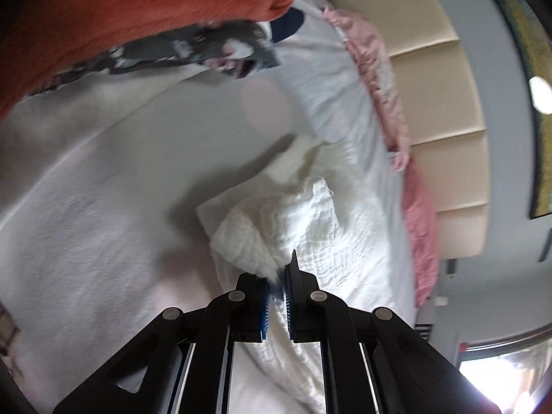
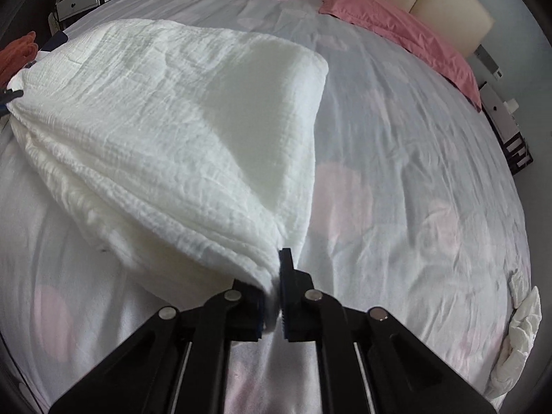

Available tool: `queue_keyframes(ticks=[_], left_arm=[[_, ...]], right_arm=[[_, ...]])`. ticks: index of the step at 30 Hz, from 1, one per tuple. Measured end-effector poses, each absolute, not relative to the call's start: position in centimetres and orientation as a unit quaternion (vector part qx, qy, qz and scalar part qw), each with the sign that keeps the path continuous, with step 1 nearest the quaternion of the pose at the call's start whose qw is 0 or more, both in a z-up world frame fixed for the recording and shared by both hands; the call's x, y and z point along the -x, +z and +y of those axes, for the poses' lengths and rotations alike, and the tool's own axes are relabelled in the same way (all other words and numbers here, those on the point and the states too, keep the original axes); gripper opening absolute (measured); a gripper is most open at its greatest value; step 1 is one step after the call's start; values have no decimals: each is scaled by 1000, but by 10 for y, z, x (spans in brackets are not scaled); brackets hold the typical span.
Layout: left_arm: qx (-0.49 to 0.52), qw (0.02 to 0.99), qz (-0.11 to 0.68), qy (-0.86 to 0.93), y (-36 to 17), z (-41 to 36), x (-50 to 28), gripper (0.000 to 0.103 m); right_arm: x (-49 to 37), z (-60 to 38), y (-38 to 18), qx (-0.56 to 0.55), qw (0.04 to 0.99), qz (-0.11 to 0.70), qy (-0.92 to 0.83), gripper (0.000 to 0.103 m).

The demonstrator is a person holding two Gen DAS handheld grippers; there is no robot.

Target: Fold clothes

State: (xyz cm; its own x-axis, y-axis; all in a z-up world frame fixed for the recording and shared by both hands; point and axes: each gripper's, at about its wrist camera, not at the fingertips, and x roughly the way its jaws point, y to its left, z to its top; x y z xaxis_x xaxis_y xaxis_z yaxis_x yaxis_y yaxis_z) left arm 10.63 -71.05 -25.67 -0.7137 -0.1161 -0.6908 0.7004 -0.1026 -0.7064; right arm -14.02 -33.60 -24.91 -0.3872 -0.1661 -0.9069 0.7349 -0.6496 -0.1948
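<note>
A white crinkled cloth (image 2: 165,127) is stretched above the bed between both grippers, its far part lying folded on the sheet. My right gripper (image 2: 274,276) is shut on one bunched corner of it. My left gripper (image 1: 277,276) is shut on another bunched corner (image 1: 262,234); its tip also shows at the left edge of the right wrist view (image 2: 10,98). In the left wrist view the cloth (image 1: 327,241) hangs down to the bed.
The bed has a white sheet with faint pink spots (image 2: 414,172). Pink pillows (image 2: 396,31) lie against a beige padded headboard (image 2: 448,7). An orange garment (image 1: 120,17) and a dark patterned garment (image 1: 193,48) lie to the left. A small white cloth (image 2: 524,324) lies at the bed's right edge.
</note>
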Motion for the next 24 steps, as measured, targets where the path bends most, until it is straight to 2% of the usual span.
queue_keyframes(ticks=[2, 5, 6, 7, 9, 11, 12, 14, 24], left_arm=[[-271, 308, 589, -697, -260, -708, -105, 8], [-288, 308, 583, -695, -263, -702, -106, 18], [-287, 307, 585, -693, -262, -700, -108, 30], [-286, 307, 588, -692, -261, -698, -109, 37], [-276, 307, 591, -693, -257, -692, -113, 65], [-263, 312, 587, -699, -249, -684, -117, 73], [-258, 318, 584, -702, -246, -681, -119, 75], [-257, 328, 581, -699, -246, -681, -121, 78], [-265, 346, 576, -691, -271, -686, -107, 78]], right_arm=[[137, -332, -250, -475, 299, 300, -771, 8], [134, -322, -243, -483, 320, 279, -766, 13], [133, -316, -238, -484, 326, 269, -766, 14], [131, -310, -233, -486, 333, 257, -767, 16], [128, -294, -223, -490, 346, 218, -770, 21], [124, -276, -212, -494, 363, 157, -774, 27], [121, -267, -208, -495, 370, 122, -777, 31], [123, -256, -204, -496, 376, 65, -780, 47], [192, -242, -239, -550, 355, -160, -739, 48]])
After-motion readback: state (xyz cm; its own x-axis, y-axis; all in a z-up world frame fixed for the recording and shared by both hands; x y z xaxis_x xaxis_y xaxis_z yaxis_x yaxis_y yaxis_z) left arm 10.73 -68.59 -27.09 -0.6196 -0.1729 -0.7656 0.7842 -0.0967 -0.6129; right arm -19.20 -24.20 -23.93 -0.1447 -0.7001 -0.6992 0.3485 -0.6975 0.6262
